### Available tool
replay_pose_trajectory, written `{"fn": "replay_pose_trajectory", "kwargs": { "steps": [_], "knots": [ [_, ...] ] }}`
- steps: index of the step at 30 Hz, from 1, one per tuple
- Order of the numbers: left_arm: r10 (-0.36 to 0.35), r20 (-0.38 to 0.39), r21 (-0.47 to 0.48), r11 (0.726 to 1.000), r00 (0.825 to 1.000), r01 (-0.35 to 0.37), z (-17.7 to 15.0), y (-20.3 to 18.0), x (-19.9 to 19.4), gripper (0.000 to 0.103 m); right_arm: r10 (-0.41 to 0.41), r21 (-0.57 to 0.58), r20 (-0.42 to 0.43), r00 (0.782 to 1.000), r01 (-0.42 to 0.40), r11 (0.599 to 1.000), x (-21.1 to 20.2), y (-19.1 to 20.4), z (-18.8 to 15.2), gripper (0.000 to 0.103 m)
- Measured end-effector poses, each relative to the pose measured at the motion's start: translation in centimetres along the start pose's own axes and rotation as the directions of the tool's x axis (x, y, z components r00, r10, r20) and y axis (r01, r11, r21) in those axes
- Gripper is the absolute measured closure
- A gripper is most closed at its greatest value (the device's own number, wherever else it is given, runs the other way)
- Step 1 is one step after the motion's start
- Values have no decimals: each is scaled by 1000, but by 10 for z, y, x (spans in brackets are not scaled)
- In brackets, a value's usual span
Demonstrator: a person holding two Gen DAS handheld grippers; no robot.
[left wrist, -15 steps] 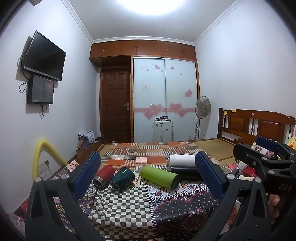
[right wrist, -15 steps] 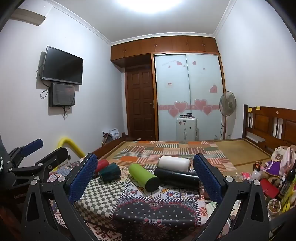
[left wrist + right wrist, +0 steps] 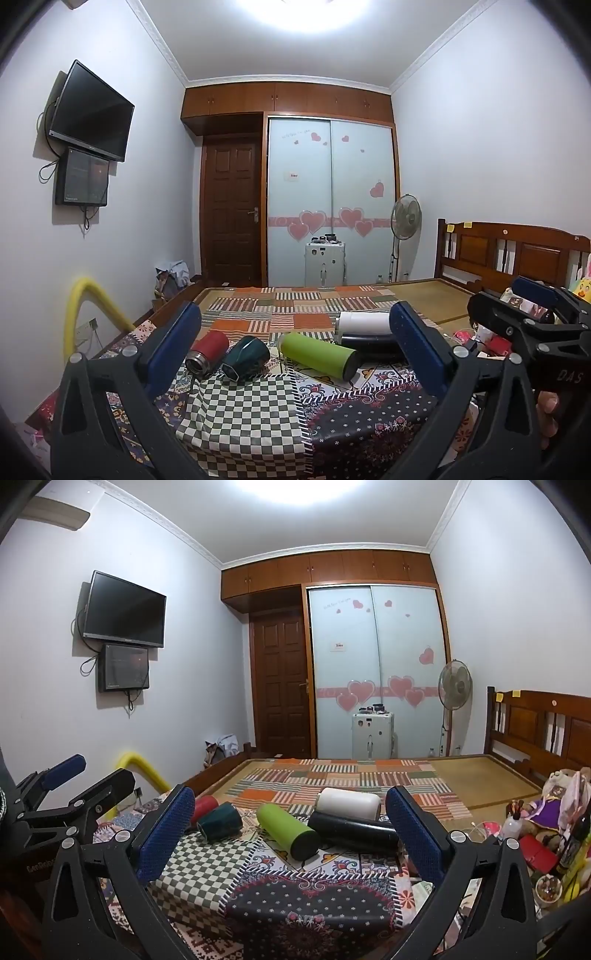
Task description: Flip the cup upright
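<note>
Several cups lie on their sides on the patterned cloth at the bed's foot: a red cup (image 3: 207,349), a dark green mug (image 3: 246,357), a lime green tumbler (image 3: 318,355), a white tumbler (image 3: 364,322) and a black tumbler (image 3: 369,341). They also show in the right wrist view: red cup (image 3: 204,806), green mug (image 3: 220,826), lime tumbler (image 3: 287,830), white tumbler (image 3: 349,804), black tumbler (image 3: 352,830). My left gripper (image 3: 295,350) is open and empty, short of the cups. My right gripper (image 3: 290,834) is open and empty, also short of them.
The checkered and floral cloths (image 3: 243,413) cover the near bed edge. A striped patchwork blanket (image 3: 295,306) lies beyond the cups. Clutter and toys (image 3: 546,823) sit at the right. A yellow padded rail (image 3: 79,306) stands at the left. The headboard (image 3: 517,251) is far right.
</note>
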State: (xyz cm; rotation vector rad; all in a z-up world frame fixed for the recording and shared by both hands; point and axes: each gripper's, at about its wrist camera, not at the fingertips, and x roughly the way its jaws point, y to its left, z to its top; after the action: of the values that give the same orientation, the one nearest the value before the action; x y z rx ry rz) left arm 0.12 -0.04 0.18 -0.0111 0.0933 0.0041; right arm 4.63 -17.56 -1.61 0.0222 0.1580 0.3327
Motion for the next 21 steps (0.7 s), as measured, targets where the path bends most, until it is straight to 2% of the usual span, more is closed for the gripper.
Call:
{"fn": "replay_pose_trajectory", "kwargs": {
  "steps": [21],
  "knots": [
    [2, 12, 16, 1000, 1000, -2, -1, -3, 1, 0, -4, -3, 3, 1000, 4, 1000, -1, -3, -2, 0]
  ]
}}
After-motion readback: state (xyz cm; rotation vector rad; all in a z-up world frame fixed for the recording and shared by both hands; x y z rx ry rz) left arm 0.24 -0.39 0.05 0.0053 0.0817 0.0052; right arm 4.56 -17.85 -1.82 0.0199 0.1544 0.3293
